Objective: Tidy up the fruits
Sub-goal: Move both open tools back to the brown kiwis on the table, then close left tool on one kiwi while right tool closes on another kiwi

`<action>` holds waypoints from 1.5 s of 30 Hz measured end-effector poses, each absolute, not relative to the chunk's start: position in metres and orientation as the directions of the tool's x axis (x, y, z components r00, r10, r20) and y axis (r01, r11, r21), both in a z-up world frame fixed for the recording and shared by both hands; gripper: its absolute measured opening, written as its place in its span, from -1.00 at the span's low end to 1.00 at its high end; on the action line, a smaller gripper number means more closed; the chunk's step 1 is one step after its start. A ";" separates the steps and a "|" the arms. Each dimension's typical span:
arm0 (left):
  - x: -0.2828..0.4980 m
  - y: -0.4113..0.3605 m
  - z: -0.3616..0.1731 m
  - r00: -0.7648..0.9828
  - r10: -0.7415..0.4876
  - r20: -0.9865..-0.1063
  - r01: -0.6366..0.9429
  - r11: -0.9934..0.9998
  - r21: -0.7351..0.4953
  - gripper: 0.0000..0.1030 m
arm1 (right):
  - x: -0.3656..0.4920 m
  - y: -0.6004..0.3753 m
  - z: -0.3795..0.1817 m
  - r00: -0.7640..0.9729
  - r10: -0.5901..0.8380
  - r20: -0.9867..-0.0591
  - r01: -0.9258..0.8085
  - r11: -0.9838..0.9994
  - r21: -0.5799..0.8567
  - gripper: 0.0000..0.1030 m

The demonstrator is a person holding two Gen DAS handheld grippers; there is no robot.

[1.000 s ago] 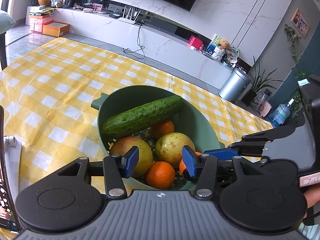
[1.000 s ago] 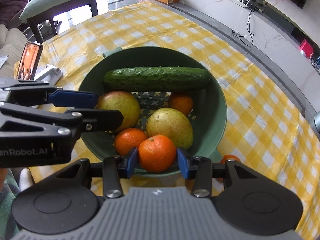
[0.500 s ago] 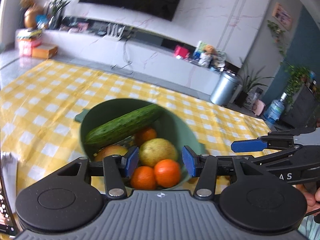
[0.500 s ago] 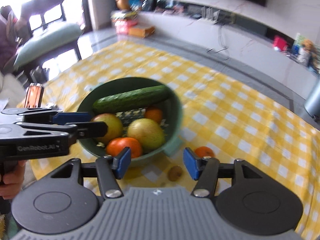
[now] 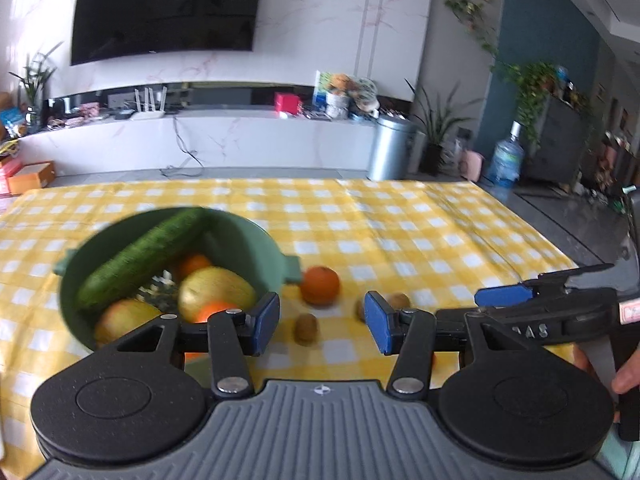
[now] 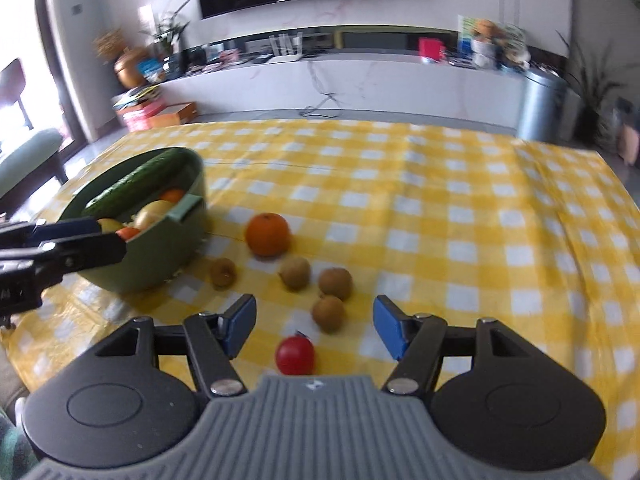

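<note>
A green bowl point(image 6: 160, 256) sits at the table's left and holds a cucumber point(image 6: 136, 184), oranges and pale yellow fruit. Right of it on the yellow checked cloth lie a loose orange point(image 6: 267, 234), several brown kiwis point(image 6: 335, 282) and a red tomato point(image 6: 295, 355). My right gripper point(image 6: 314, 328) hovers over the nearest kiwi and the tomato. Its jaws are opening and nothing is gripped between them. My left gripper point(image 5: 322, 322) stands open and empty just right of the bowl point(image 5: 276, 256), above a kiwi point(image 5: 306, 328) and near the orange point(image 5: 320, 290).
The checked cloth point(image 6: 460, 216) stretches bare to the right and far side. Beyond the table are a white TV cabinet point(image 6: 360, 80), a metal bin point(image 6: 538, 104) and a water bottle point(image 5: 506, 160). A cushioned chair point(image 6: 28, 156) stands at the left.
My right gripper let the orange go into the bowl, opened wider and swung right over the loose fruit. The left gripper also swung right, off the bowl's middle.
</note>
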State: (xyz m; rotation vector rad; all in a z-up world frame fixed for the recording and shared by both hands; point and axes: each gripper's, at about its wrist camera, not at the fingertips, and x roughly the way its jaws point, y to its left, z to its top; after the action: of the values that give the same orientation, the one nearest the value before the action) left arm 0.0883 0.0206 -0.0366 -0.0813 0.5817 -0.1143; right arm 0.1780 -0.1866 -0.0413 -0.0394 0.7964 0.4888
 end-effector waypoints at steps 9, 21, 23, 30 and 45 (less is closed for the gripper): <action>0.100 -0.005 -0.065 0.796 -0.063 -0.602 0.091 0.996 0.016 0.06 | 0.194 -0.199 -0.056 0.586 0.412 -0.698 -0.340 0.907 0.249 0.18; 0.134 -0.021 -0.097 0.765 0.066 -0.641 0.003 0.994 0.105 -0.14 | 0.213 -0.187 -0.071 0.563 0.432 -0.704 -0.336 0.899 0.282 -0.27; 0.137 -0.020 -0.101 0.757 0.062 -0.651 0.001 0.995 0.096 -0.15 | 0.216 -0.183 -0.075 0.555 0.431 -0.712 -0.342 0.898 0.277 -0.36; 0.138 -0.026 -0.104 0.761 0.106 -0.640 -0.016 0.989 0.145 -0.15 | 0.220 -0.174 -0.083 0.537 0.414 -0.735 -0.355 0.901 0.248 -0.44; 0.152 -0.029 -0.112 0.748 0.154 -0.646 -0.087 0.987 0.134 -0.31 | 0.225 -0.173 -0.090 0.515 0.402 -0.757 -0.332 0.908 0.256 -0.60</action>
State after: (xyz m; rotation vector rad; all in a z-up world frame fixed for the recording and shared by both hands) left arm 0.1521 -0.0286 -0.1121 0.0977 0.7138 0.1320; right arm 0.2252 -0.1732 -0.0901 0.0822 0.9310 0.4414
